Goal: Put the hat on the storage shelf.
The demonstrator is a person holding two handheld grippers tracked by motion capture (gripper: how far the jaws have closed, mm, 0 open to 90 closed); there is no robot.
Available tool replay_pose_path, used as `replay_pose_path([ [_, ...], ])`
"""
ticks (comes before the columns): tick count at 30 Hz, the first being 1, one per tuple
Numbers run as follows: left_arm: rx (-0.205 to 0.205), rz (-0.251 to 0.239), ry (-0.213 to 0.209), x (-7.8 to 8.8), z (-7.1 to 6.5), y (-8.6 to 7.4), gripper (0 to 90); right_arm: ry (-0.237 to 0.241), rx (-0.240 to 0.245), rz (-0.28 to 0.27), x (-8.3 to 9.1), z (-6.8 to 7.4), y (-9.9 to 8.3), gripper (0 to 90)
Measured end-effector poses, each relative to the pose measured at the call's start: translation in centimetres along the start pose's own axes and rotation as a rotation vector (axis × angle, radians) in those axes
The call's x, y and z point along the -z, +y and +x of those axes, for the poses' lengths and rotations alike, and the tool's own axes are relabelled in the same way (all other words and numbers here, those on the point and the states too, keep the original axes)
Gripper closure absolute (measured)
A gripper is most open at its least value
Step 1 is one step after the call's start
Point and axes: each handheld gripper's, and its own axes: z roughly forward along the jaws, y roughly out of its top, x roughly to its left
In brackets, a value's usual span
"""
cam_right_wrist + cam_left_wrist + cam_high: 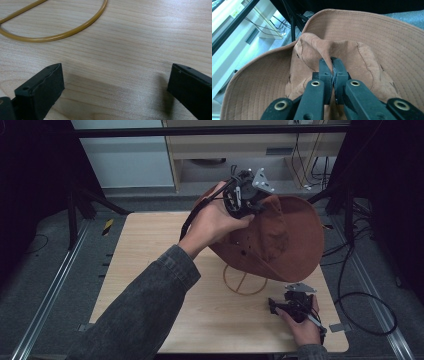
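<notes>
Brown hat [372,42] crown pinched in left gripper [332,65], hiding stand top; right gripper [115,82] released.

Hat [280,237] above wire ring stand [245,282] on table [150,250], right tongs [274,307] just beside.

This is a lab or test room rigged for recording, not a home. A small wooden table [150,270] stands alone on grey carpet [45,265], boxed in by black curtains [30,165] on both sides. A dark bar [200,131] crosses overhead, and black stand legs [82,200] splay at the corners. Metal rails [55,285] run along the floor beside the table, one marked with yellow-and-black tape [108,226]. Loose cables [360,295] coil on the carpet and hang behind a pale wooden cabinet [240,150] against the back wall.
</notes>
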Motion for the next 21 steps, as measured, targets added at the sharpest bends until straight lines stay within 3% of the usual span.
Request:
replay_pose_path([
  [10,0.025,0.027,-0.007,-1.6,0.2,-1.2,87.4,-0.007,0.012,-0.005,0.0,-0.2,0.0,0.7],
  [21,0.045,0.04,-0.029,-2.3,0.4,-2.3,86.2,-0.008,0.012,-0.004,0.0,-0.2,0.0,0.7],
])
